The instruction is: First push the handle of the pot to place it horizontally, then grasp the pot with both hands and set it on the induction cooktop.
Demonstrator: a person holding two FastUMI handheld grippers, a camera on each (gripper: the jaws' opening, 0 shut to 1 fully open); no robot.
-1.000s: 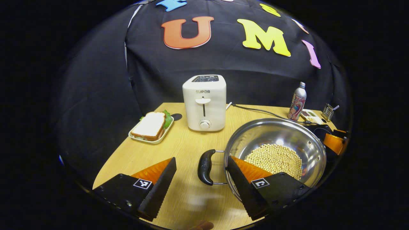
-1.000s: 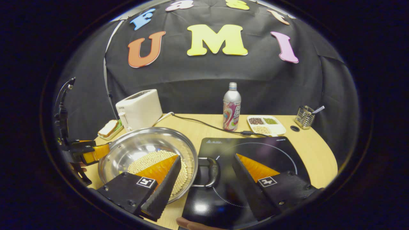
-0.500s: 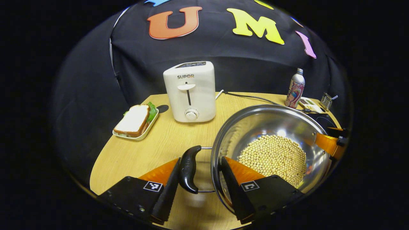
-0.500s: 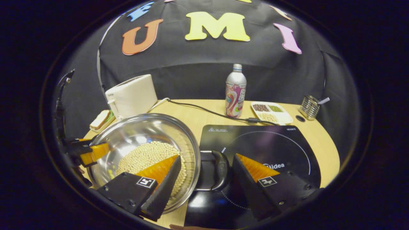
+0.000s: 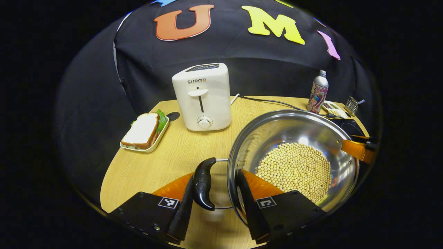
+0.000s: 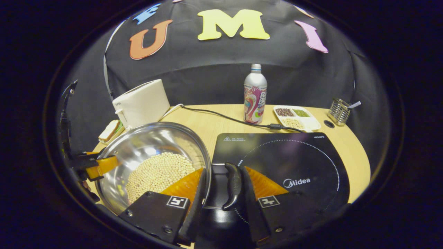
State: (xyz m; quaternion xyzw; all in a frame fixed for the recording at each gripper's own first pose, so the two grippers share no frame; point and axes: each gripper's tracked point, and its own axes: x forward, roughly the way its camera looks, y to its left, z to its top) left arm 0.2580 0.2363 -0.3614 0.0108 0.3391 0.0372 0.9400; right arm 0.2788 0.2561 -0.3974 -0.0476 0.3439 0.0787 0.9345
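Left gripper view: left gripper (image 5: pixel 214 207) has narrowed around the pot (image 5: pixel 292 159)'s handle (image 5: pixel 203 183) — seemingly not clamped. Right gripper (image 6: pixel 221 204) has likewise nearly pinched the other handle (image 6: pixel 234 185), beside the induction cooktop (image 6: pixel 287 162) — lift comes next.

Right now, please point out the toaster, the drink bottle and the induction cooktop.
toaster (image 5: pixel 202 97), left gripper view, on its front face.
drink bottle (image 6: pixel 255 100), right gripper view, on its printed body.
induction cooktop (image 6: pixel 294 162), right gripper view, on its bare glass top.
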